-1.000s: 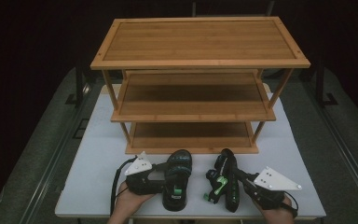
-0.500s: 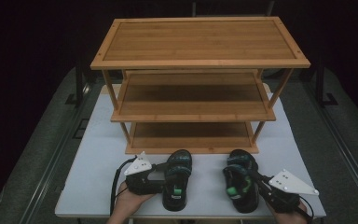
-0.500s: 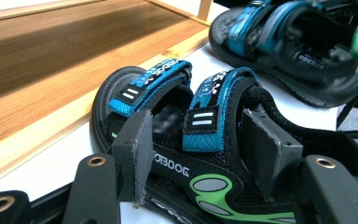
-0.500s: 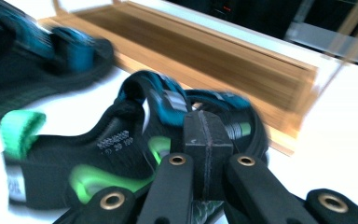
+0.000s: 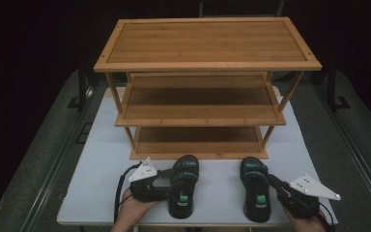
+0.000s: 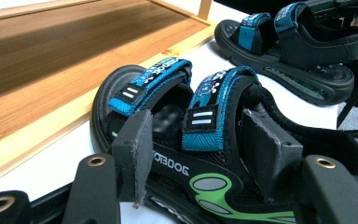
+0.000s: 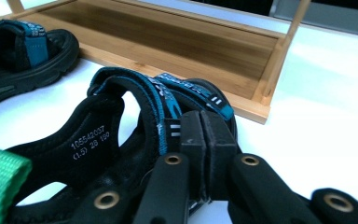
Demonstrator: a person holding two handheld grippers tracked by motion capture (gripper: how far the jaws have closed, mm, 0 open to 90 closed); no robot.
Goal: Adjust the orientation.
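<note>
High view: two black sandals with blue straps lie side by side on the white bench (image 5: 101, 179), toes toward a three-tier wooden shoe rack (image 5: 200, 87) that stands at the far half of the bench. The left sandal (image 5: 183, 191) sits just in front of the rack's bottom shelf, and the left gripper (image 5: 166, 183) reaches it from its outer side, with a hand (image 5: 133, 210) behind it. In the left gripper view the fingers (image 6: 135, 154) stand apart on either side of the sandal's side wall and rear strap, not pressed together. The right sandal (image 5: 255, 193) lies well apart from the left one, upright on its sole. The right gripper (image 5: 276, 186) comes in at its outer edge; in the right gripper view its fingers (image 7: 191, 135) are squeezed together, pinching the sandal's side strap.
</note>
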